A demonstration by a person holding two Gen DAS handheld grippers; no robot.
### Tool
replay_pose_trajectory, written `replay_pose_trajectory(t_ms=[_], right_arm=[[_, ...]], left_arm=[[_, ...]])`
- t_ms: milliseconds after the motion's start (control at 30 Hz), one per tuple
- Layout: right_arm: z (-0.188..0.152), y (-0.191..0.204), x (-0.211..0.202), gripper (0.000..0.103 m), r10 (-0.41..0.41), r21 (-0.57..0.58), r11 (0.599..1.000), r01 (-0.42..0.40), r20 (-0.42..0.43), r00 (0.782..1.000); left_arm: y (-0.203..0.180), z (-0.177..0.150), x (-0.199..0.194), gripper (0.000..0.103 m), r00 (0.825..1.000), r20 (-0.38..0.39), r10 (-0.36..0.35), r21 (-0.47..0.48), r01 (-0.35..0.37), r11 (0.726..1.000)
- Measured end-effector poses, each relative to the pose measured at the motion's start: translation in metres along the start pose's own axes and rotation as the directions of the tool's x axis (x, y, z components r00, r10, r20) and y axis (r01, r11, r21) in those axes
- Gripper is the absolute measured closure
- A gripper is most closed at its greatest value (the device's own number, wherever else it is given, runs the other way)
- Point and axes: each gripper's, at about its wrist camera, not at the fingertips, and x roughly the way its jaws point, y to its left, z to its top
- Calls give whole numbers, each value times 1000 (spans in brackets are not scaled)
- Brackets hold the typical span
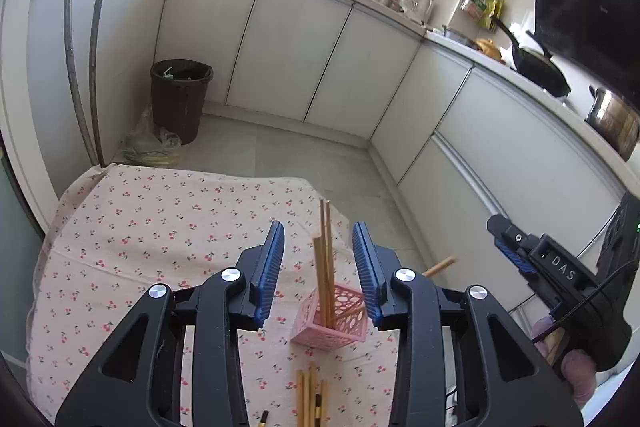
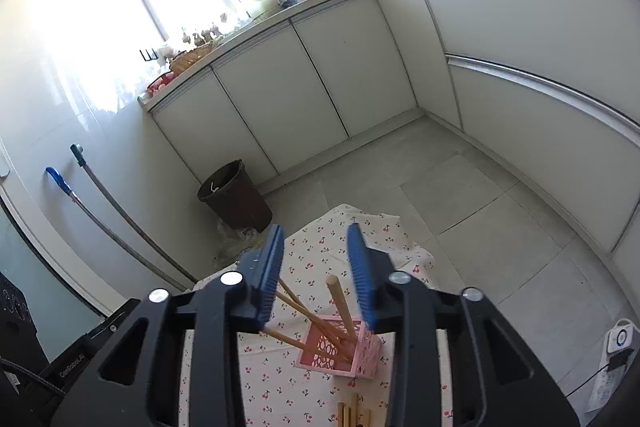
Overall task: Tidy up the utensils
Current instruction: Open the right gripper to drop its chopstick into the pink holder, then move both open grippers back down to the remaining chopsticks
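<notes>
Hand-held gripper, left, hangs with jaws apart and empty above the pink holder on the tabletop; loose chopsticks lie just nearer than the holder, long axes pointing toward it, likeliest next pickup. Right hand-held gripper, also apart, hovers beside.

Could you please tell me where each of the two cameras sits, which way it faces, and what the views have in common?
Left wrist: sits on the left gripper, looking forward and down at the pink basket holding chopsticks; its own open fingers show, plus the right gripper at the right edge.
Right wrist: sits on the right gripper, looking down at the same basket from its other side; only its own open fingers show.
Shared: basket, cherry-print tablecloth, loose chopsticks, brown bin, white cabinets.
</notes>
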Motion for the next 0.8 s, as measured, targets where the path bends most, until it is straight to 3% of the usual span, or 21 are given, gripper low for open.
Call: replay_pose_trajectory(t_ms=[133, 333, 400, 633, 800], right_arm=[[-10, 6, -7, 64, -35, -54, 998, 34, -10, 999], [-33, -5, -10, 48, -91, -82, 993, 85, -69, 993], [-45, -8, -9, 40, -126, -110, 987, 115, -99, 987], [-74, -5, -10, 35, -223, -192, 961, 197, -122, 967], [-98, -12, -7, 19, -266, -209, 951, 227, -183, 947]], left_arm=[[-2, -9, 7, 63, 999, -46, 12, 26, -11, 1000], [-6, -26, 16, 46, 992, -117, 44, 68, -36, 997], [-7, -34, 19, 42, 988, -138, 65, 93, -52, 994], [-5, -57, 24, 30, 976, -185, 118, 149, -91, 985], [-2, -75, 25, 18, 964, -221, 147, 164, -112, 980]])
